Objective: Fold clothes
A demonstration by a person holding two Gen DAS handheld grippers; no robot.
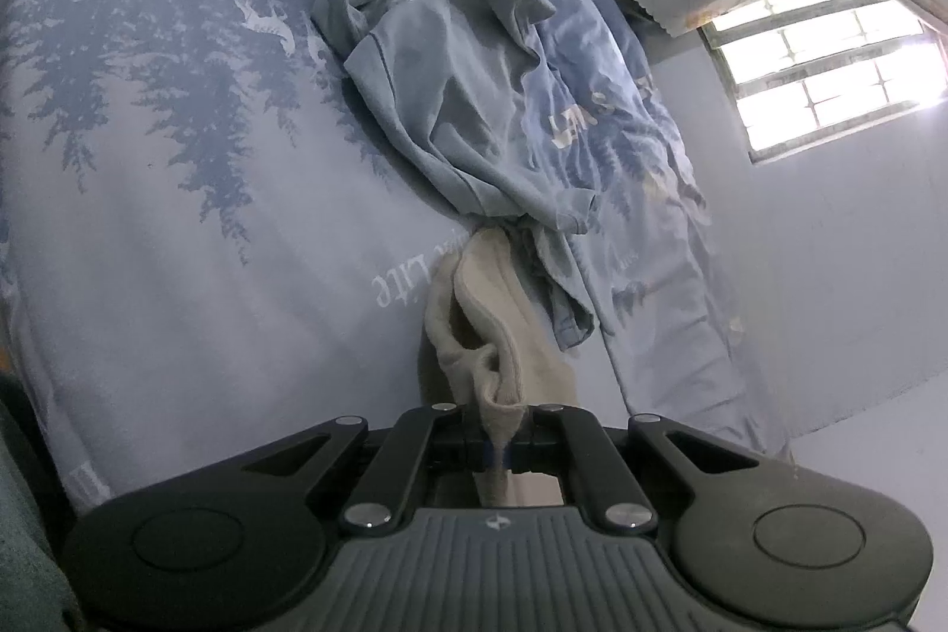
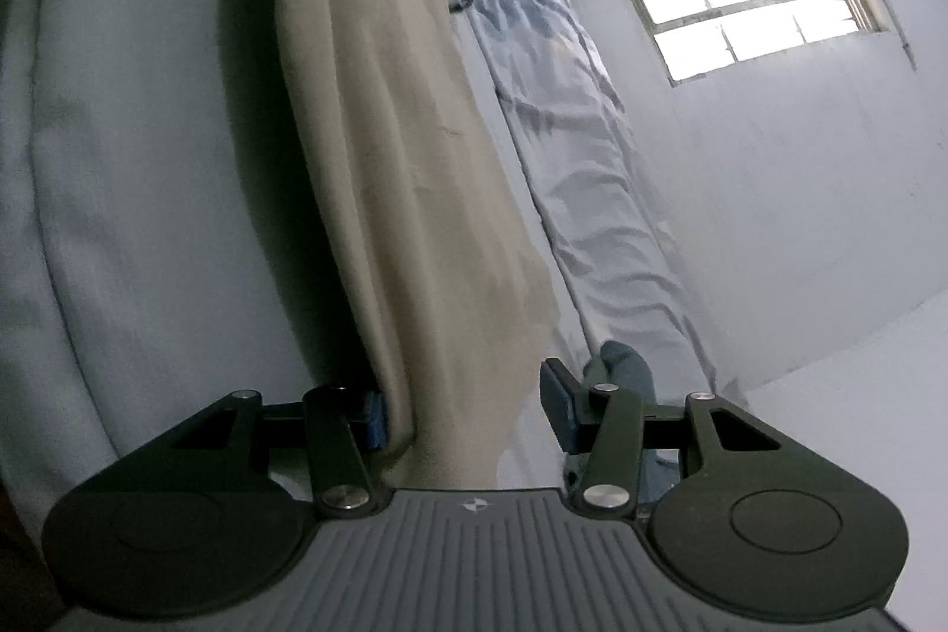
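Left gripper (image 1: 500, 445) is clenched on the edge of a beige garment (image 1: 474, 330) trailing onto the bed (image 1: 148, 217). Right gripper (image 2: 468, 416) gapes wide around the same cloth (image 2: 415, 193) — lift now and that side probably sags, dragging the blue shirt (image 1: 474, 87).

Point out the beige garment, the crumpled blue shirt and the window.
beige garment (image 1: 483, 336), left wrist view, bunched fold just above the shut jaws.
crumpled blue shirt (image 1: 468, 99), left wrist view, middle of heap.
window (image 1: 829, 57), left wrist view, bright panes.

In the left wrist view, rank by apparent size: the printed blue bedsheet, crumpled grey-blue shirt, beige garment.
1. Printed blue bedsheet
2. Crumpled grey-blue shirt
3. Beige garment, partly hidden, clamped in the left gripper
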